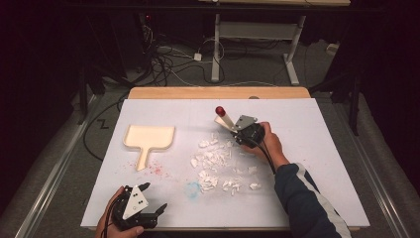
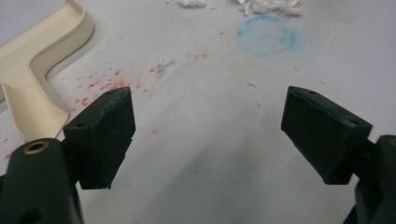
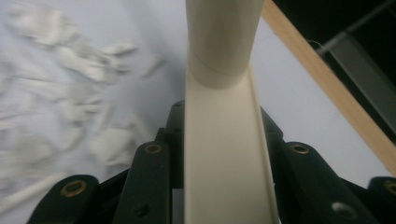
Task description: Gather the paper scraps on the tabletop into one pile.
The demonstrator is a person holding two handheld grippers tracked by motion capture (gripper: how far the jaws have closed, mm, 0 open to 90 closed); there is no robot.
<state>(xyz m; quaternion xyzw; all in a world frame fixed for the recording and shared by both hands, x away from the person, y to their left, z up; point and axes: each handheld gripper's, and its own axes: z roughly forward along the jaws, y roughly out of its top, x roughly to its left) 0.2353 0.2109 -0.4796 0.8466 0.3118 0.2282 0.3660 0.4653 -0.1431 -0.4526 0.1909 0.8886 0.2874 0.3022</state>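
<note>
Two grippers noted: your right gripper (image 1: 236, 130) clamps the cream brush handle (image 3: 224, 140) beside white scraps (image 1: 215, 163); your left gripper (image 1: 151, 198) stands wide, empty.

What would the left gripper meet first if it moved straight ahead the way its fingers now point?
Probably the faint blue ring on the white table cover, then the shredded white scraps. The left gripper is open and empty; the dustpan lies off to one side.
</note>
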